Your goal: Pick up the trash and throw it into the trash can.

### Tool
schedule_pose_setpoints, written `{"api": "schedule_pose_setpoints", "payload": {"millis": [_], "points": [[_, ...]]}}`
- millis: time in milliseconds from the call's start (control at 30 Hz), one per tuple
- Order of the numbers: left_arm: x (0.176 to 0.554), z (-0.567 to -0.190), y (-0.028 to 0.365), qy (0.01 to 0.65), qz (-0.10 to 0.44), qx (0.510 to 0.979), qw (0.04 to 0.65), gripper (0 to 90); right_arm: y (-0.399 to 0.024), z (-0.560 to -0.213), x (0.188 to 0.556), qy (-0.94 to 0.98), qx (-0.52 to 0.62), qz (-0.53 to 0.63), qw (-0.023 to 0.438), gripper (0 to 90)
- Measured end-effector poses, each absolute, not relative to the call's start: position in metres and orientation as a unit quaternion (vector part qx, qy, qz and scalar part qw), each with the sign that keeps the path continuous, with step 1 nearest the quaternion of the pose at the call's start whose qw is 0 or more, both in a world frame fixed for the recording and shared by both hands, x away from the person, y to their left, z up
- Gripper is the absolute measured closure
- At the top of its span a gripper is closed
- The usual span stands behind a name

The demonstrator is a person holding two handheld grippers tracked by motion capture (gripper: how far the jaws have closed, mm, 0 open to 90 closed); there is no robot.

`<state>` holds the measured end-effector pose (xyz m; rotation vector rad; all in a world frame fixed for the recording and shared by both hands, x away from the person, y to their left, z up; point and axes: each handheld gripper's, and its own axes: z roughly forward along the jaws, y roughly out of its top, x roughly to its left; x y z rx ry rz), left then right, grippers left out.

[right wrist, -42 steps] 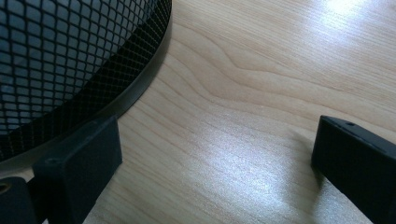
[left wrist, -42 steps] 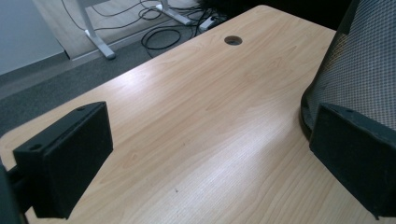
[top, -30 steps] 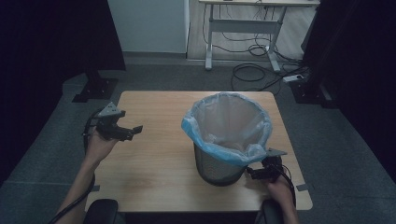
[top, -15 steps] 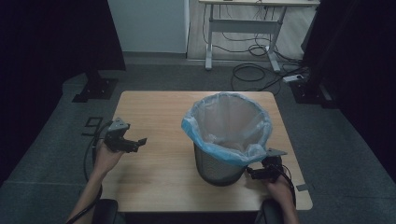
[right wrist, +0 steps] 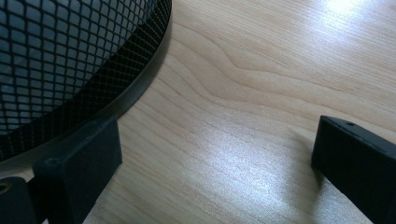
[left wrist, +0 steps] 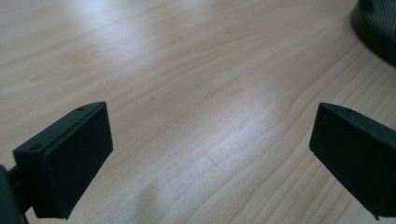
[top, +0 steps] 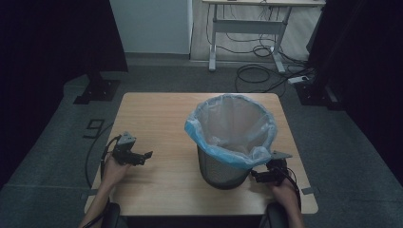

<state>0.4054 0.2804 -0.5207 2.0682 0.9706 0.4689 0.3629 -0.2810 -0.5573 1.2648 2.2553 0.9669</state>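
Both claws gape, released: the right claw (top: 254, 175) sits just beside the mesh bin (top: 223, 168); the left claw (top: 146, 156) is well apart from it.

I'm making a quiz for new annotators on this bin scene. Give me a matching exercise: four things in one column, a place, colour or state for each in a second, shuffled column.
Things:
1. left gripper
2. right gripper
3. bin liner
4. mesh waste bin

Descriptions:
A. pale blue, folded over the rim
B. black, standing right of centre on the wooden table
C. open over bare wood, well apart from the bin
D. open, low beside the bin's base

Pairs: 1-C, 2-D, 3-A, 4-B
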Motion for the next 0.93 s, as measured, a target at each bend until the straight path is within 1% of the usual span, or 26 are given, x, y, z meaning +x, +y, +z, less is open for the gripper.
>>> {"api": "schedule_pose_setpoints", "payload": {"millis": [233,567,667,933], "points": [[0.406,-0.540,0.276,0.380,0.178,0.832,0.362,0.0,-0.281,-0.557,0.363,0.802,0.450,0.344,0.189,1.2],[0.409,-0.547,0.266,0.378,0.167,0.853,0.319,0.0,-0.281,-0.557,0.363,0.802,0.450,0.344,0.189,1.2],[0.411,-0.548,0.265,0.387,0.144,0.852,0.322,0.0,-0.281,-0.557,0.363,0.802,0.450,0.344,0.189,1.2],[0.410,-0.548,0.265,0.389,0.144,0.852,0.321,0.0,-0.281,-0.557,0.363,0.802,0.450,0.344,0.189,1.2]]}}
